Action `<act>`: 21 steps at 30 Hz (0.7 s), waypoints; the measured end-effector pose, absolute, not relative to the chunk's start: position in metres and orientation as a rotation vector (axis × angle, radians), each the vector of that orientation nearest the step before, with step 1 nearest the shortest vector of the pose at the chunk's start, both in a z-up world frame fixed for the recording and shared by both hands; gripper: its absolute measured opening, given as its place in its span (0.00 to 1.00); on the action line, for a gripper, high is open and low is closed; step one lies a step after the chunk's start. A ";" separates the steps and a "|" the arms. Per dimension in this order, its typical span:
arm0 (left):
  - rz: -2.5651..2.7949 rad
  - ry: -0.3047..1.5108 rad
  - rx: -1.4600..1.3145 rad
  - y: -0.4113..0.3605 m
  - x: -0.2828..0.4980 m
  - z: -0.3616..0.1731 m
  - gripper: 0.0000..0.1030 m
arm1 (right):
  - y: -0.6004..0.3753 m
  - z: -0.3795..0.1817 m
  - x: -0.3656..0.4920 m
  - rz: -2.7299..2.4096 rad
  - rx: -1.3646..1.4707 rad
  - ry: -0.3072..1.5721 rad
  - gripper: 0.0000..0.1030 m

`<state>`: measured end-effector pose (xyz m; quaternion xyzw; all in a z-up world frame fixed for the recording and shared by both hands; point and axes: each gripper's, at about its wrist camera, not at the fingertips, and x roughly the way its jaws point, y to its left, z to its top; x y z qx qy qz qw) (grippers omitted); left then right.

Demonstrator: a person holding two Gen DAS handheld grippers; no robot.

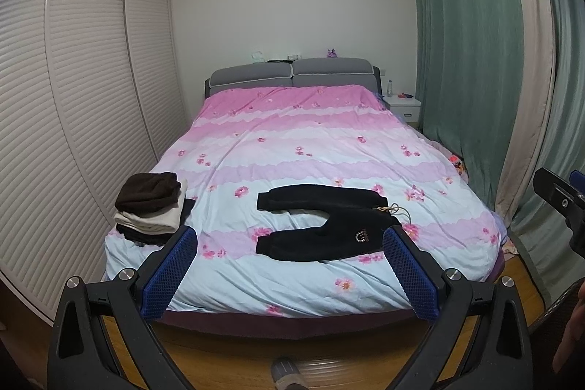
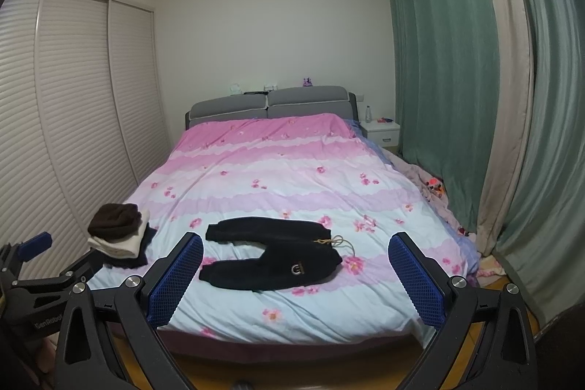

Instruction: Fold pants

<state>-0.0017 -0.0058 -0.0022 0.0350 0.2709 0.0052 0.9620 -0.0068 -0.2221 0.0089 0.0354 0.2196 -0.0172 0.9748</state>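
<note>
The black pants [image 1: 321,225] lay flat near the foot of the bed [image 1: 314,295], on the flowered quilt, not yet folded. Their long axis ran across the bed: the waistband with its tan drawstring [image 1: 396,209] pointed toward the curtain side, and the two legs stretched toward the wardrobe side, spread apart in a shallow V, one leg nearer the headboard and one nearer the foot.

Both grippers hung in the air off the foot of the bed, well apart from the cloth and holding nothing. The left gripper [image 1: 290,275] had its blue pads spread wide, and so did the right gripper [image 2: 296,275]. The pants lay ahead of both tools; the waistband seemed closer to the right hand and the leg cuffs closer to the left, so bringing one leg over the other looked like the likely first fold.

A pile of folded clothes [image 1: 151,209] sat at the wardrobe-side corner, clear of the pants. Green curtains [image 1: 464,68] hung on the far side.
</note>
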 end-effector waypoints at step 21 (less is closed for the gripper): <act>0.011 0.548 0.073 -0.007 -0.003 -0.001 1.00 | -0.225 0.012 -0.005 -0.030 0.071 0.436 0.99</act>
